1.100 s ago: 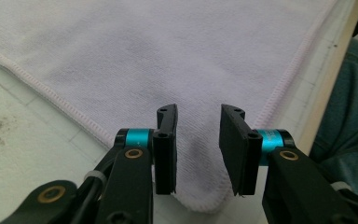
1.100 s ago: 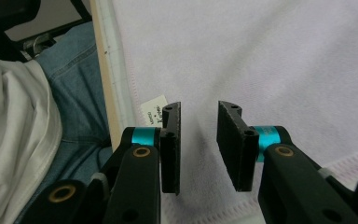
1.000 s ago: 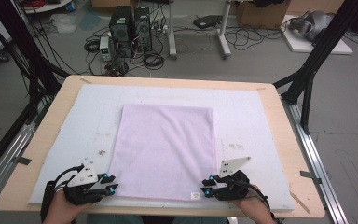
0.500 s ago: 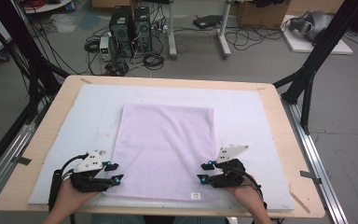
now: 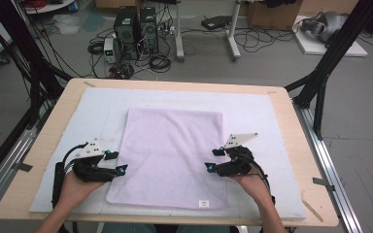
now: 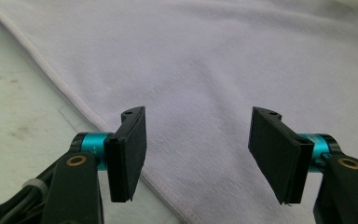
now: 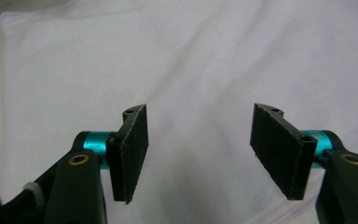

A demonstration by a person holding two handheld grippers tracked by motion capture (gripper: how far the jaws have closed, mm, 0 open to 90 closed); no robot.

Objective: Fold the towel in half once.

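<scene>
Two changes stand out against a second ago. On the white mat [image 5: 281,116] the lilac towel [image 5: 172,155] lies flat as before, while the left gripper [image 5: 116,162] and right gripper [image 5: 214,159] now sit farther up its side edges, jaws just opening, nothing between them.

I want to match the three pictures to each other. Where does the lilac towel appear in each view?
High view: the lilac towel lies flat at the middle of the white mat.
Left gripper view: it covers the upper and right part, its hemmed edge running diagonally.
Right gripper view: it covers nearly the whole picture.
Shared landmark: the towel's hemmed border against the white mat.
</scene>
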